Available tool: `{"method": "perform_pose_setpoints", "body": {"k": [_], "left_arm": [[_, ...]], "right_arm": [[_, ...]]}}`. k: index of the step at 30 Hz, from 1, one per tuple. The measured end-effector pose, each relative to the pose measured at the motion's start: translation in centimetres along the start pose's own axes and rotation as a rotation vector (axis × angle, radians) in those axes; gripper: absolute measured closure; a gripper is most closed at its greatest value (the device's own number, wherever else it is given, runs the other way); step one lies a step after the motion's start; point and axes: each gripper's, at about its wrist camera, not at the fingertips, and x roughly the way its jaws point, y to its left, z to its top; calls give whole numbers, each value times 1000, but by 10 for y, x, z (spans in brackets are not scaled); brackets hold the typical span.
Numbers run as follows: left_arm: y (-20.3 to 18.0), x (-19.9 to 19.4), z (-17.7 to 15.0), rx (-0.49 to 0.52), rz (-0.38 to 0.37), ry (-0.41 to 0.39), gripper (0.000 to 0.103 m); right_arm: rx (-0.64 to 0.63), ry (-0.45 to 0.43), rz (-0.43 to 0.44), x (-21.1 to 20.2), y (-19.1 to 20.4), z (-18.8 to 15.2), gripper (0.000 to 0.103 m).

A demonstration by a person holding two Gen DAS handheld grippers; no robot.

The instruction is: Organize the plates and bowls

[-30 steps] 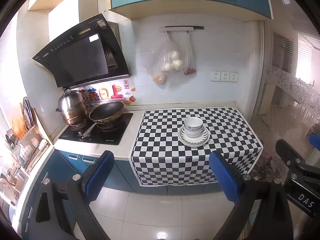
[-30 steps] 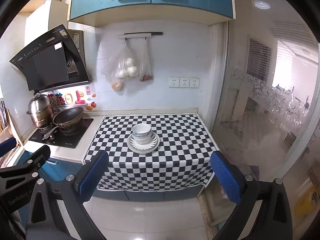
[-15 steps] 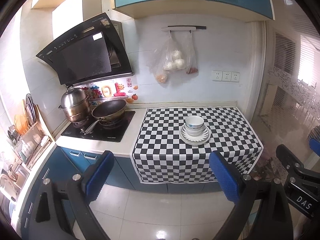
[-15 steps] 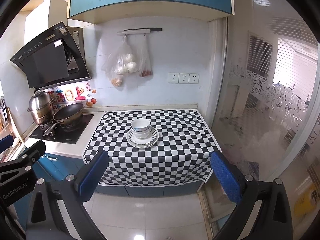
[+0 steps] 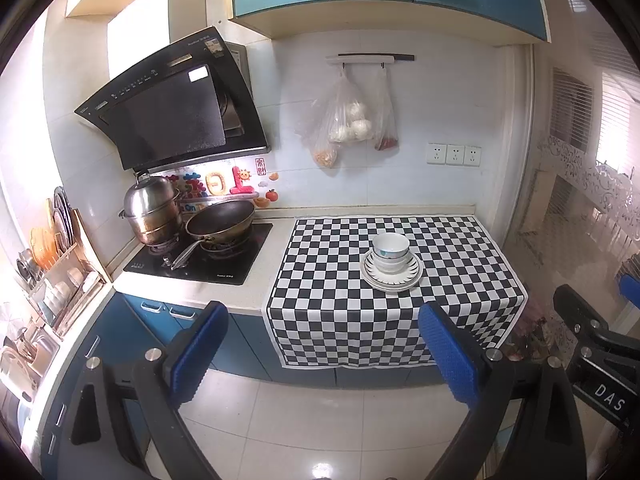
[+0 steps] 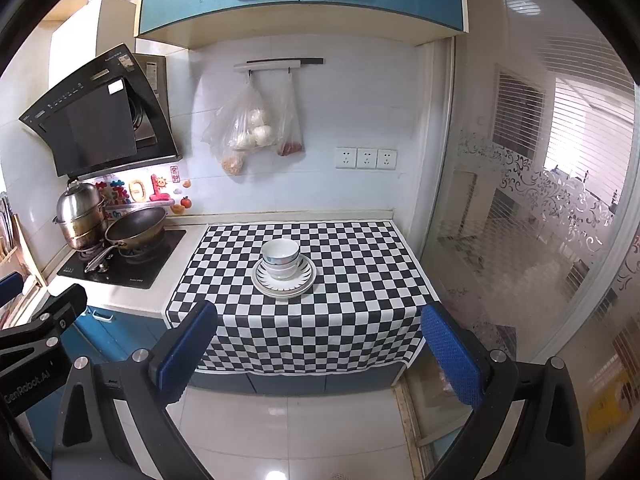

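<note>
A stack of white bowls (image 5: 390, 253) sits on a stack of white plates (image 5: 393, 278) in the middle of the checkered cloth (image 5: 344, 304) on the counter. The bowls (image 6: 281, 258) and plates (image 6: 283, 284) also show in the right wrist view. My left gripper (image 5: 324, 354) is open and empty, held over the floor well in front of the counter. My right gripper (image 6: 318, 354) is open and empty, likewise back from the counter. Each gripper's body shows at the edge of the other's view.
A steel pot (image 5: 154, 210) and a frying pan (image 5: 220, 222) sit on the stove at the left. A dish rack (image 5: 60, 276) stands at far left. Plastic bags (image 5: 348, 120) hang on the wall. A glass door (image 6: 540, 220) is at right.
Both views have shifted slightly; the counter and dishes sit a little higher and farther. The grippers stay open and the dishes have not moved.
</note>
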Motion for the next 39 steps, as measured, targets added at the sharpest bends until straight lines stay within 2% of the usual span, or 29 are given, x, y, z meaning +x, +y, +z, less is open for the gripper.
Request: {"method": "perform_pose_setpoints", "body": {"k": [39], "left_arm": [[-5,-12,1,-1,28,-46,6]], "right_arm": [[7,-25,-17,-3,4,3,0]]}}
